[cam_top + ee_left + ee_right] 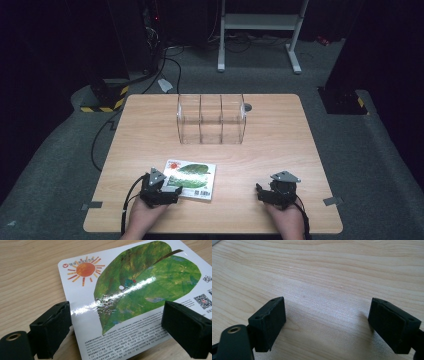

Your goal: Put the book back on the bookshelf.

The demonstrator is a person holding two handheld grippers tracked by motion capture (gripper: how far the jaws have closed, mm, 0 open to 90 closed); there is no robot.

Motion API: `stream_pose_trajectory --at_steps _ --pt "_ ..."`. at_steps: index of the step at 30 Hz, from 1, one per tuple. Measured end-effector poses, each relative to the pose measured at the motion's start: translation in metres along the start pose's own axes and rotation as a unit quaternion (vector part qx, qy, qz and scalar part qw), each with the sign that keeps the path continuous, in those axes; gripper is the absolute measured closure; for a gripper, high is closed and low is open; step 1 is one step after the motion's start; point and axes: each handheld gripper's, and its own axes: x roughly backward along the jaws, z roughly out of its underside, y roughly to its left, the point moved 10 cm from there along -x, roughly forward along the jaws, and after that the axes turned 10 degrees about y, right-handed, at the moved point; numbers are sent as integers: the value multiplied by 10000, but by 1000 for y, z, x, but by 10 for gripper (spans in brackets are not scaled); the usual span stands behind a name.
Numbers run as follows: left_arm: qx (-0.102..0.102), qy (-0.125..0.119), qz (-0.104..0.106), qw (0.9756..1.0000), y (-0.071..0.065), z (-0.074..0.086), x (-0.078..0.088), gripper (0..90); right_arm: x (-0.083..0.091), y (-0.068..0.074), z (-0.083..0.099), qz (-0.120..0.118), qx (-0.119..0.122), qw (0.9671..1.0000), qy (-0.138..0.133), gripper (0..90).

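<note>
Toward seven o'clock on the desk (pixel 260 150), a glossy picture book (pixel 191 178) lies flat, its cover showing a green leaf and an orange sun. The left hand-held gripper (pixel 170 190) sits at the book's near left corner, jaws spread wide; in the left gripper view the book (pixel 135 290) lies between and beyond the two black pads (pixel 53 328), neither of which presses on it. The right hand-held gripper (pixel 261 192) rests toward five o'clock, well apart from the book, jaws also wide open over bare wood (pixel 324 277). At twelve o'clock stands a clear organiser (pixel 211 119) with three upright compartments, all of them looking empty.

The step in hand appears to be the approach to the book, with no grasp made yet. Since the book lies flat against the desk, the next move probably calls for getting one pad under an edge, perhaps by tipping the gripper low at the corner or sliding the book toward the desk's rim, then closing firmly on the thin board. The slick cover may slip, so a square bite on the edge matters.
</note>
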Motion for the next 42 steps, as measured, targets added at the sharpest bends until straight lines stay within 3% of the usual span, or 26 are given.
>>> stream_pose_trajectory --at_steps 4,5,8,10,14,16,18,21,26,28,33,35,42 --pt "-93 7 139 9999 -15 -3 -3 95 2 0 0 10 -70 9999 76 221" --pt "-170 8 210 9996 -22 -3 -4 99 4 3 -1 -91 -85 9999 82 247" --pt "-300 13 298 9991 -32 -4 -4 128 11 17 -5 -262 -65 9996 -84 264" --pt "-358 15 303 9989 -34 -3 -3 143 16 35 -10 -531 -25 9983 -231 260" --pt "-306 -11 393 9988 -33 -1 1 173 19 70 -10 -831 182 9960 -268 242" --pt "-285 6 444 9986 -33 2 2 183 19 84 -10 -859 310 9954 -300 246" --pt "-176 15 462 9988 -30 3 1 166 20 93 -12 -928 327 9946 -337 276" --pt "-10 35 695 9976 -29 5 -1 162 21 103 -14 -1087 293 9929 -375 293" --pt "-9 0 709 9975 -32 5 -1 163 16 123 -14 -1361 370 9897 -266 280" --pt "-35 -26 785 9969 -34 6 0 220 14 129 -13 -1433 357 9888 -196 279" --pt "-217 -28 991 9948 -54 3 -2 272 9 132 -8 -1399 407 9893 1 278" --pt "-200 -28 971 9951 -61 2 -4 281 7 128 -7 -1327 366 9905 34 242" --pt "-122 -58 886 9960 -69 -8 -11 303 6 113 -9 -1250 238 9919 36 253"
